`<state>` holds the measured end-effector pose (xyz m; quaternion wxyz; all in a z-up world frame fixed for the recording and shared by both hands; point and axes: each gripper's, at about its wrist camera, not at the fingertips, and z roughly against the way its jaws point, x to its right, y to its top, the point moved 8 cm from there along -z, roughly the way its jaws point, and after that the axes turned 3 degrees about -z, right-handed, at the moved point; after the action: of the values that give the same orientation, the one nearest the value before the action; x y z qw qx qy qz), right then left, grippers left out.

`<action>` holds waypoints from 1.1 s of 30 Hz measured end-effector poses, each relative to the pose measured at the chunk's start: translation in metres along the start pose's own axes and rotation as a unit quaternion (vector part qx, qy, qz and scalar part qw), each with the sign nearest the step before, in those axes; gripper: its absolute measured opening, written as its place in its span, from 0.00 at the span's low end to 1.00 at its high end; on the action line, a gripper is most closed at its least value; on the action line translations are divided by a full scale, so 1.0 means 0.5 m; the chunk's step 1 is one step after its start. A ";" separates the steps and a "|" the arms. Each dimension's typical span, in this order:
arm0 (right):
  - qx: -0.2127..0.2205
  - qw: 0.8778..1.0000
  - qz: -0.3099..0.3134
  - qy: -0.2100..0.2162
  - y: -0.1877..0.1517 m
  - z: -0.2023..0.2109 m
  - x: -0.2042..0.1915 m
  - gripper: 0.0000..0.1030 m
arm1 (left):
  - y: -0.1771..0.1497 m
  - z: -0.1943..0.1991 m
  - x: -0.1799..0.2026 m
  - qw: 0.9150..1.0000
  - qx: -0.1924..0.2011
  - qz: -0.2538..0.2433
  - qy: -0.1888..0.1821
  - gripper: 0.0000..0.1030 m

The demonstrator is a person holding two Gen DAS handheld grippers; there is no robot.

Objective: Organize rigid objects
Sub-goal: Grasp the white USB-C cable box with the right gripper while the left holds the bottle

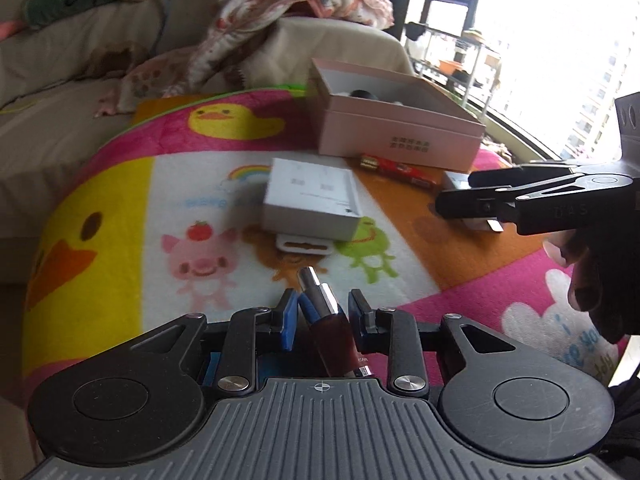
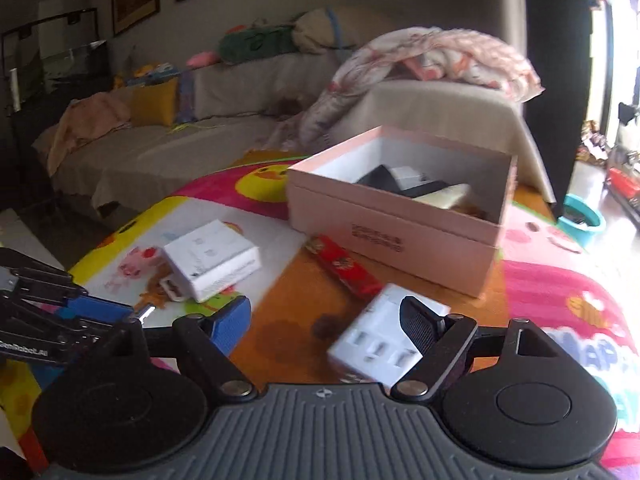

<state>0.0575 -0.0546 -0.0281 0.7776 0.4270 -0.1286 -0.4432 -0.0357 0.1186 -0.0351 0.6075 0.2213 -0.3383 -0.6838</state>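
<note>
The left claw [image 1: 322,312] carries a small dark red tube with a silver tip [image 1: 326,312], maybe a lipstick or a pen-like thing. The tube lies slanted between the blue pads [image 1: 289,316]; it seems pinched, though a gap shows beside it, so I cannot tell for sure how firm the grip is. The right claw [image 2: 332,320] stands spread around a white multi-port charger [image 2: 380,344] on the cartoon blanket [image 1: 120,208], and the pads do not press it yet.

The step in hand looks like collecting: loose things go to the open pink box [image 2: 400,236], at twelve o'clock in the left wrist view and at one o'clock in the right. Next, I judge, the left claw must travel over the box rim and release, while the right one closes on the charger.

A white carton [image 1: 312,200], a small white adapter [image 1: 306,246] just beside it, and a red flat packet [image 2: 344,270] remain outside, near the box.

The box contents are partly hidden by its wall; only dark and pale shapes show. The tube's rear end is cut off behind the claw body, and motion blur softens the charger.
</note>
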 end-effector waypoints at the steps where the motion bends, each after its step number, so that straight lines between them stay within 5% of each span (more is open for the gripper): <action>1: -0.015 1.000 -0.013 0.018 0.006 -0.019 -0.018 0.80 | -0.003 0.006 -0.018 1.000 0.004 0.011 0.008 0.30; 5: -0.050 0.997 -0.025 0.052 0.026 -0.089 -0.089 0.80 | -0.011 0.021 -0.085 0.997 0.028 0.061 0.032 0.30; 9: -0.050 0.998 0.006 0.027 0.047 -0.146 -0.137 0.80 | -0.014 0.028 -0.134 0.992 0.050 0.111 0.029 0.30; 14: -0.047 0.999 -0.021 0.008 0.069 -0.196 -0.158 0.82 | -0.013 0.025 -0.145 0.990 0.060 0.124 0.025 0.27; 19: -0.051 0.998 0.021 -0.005 0.060 -0.218 -0.172 0.84 | -0.013 0.022 -0.139 0.990 0.065 0.123 0.027 0.26; 22: -0.045 0.998 0.046 -0.004 0.046 -0.207 -0.159 0.70 | -0.015 0.021 -0.139 0.990 0.066 0.125 0.024 0.26; 26: -0.041 0.998 0.053 -0.008 0.033 -0.162 -0.110 0.31 | -0.011 0.011 -0.117 0.991 0.064 0.118 0.001 0.23; 33: -0.041 0.997 0.052 -0.035 0.004 -0.082 -0.022 0.31 | 0.008 -0.021 -0.066 0.994 0.057 0.094 -0.018 0.24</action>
<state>0.0762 -0.0228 -0.0491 0.8113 0.3718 -0.1600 -0.4219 -0.0202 0.1487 -0.0427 0.6494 0.2104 -0.4074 -0.6067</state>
